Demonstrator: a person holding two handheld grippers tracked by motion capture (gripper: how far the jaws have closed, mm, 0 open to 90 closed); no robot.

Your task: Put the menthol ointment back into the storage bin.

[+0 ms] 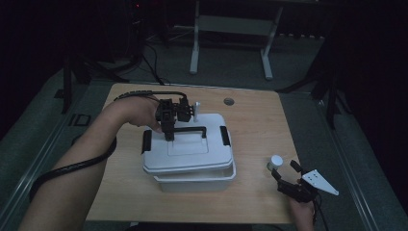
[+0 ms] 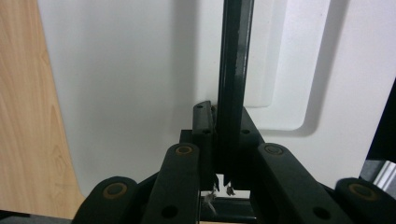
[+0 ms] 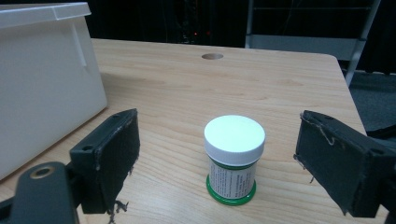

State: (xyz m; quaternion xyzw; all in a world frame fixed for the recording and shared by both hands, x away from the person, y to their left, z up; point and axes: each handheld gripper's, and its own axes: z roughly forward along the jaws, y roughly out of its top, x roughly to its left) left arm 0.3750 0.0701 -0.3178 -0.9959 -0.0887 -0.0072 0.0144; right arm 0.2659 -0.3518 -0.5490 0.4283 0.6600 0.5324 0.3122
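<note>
I'm clamping the left tool (image 1: pixel 169 135) on the black handle (image 2: pixel 232 84) of the lidded white box (image 1: pixel 190 159) mid-counter (image 1: pixel 250 192). Right tool (image 3: pixel 217 163) is sitting wide open around the small white-capped jar (image 3: pixel 233 158), pads not touching. Contents hidden.

The high view looks forward and down over the whole counter (image 1: pixel 120 192). The left gripper (image 2: pixel 223 140) view sits close above the white box (image 2: pixel 130 79); the right gripper (image 3: pixel 217 154) view looks level, sharing that box's side
</note>
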